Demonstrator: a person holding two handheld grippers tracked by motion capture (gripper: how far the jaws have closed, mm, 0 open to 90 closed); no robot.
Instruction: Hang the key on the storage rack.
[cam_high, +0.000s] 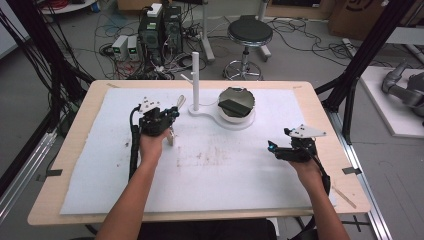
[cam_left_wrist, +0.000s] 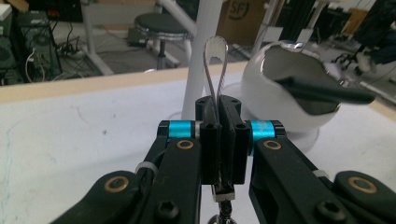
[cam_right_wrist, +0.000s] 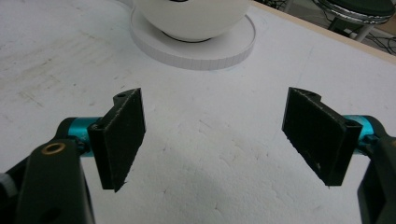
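White foam mat (cam_high: 210, 165); glossy round bowl (cam_left_wrist: 289, 98); slim metal spoon (cam_left_wrist: 215, 65).

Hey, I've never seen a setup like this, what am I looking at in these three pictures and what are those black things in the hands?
A person sits at a table covered by a white foam sheet, holding a hand-operated black two-jaw gripper in each hand. One picture looks down from above; the other two come from cameras riding on each gripper. The left gripper has its jaws shut on a thin metal spoon-like utensil. The right gripper is open and holds nothing. On the sheet stands a white stand with an upright post and a white bowl with something dark inside.
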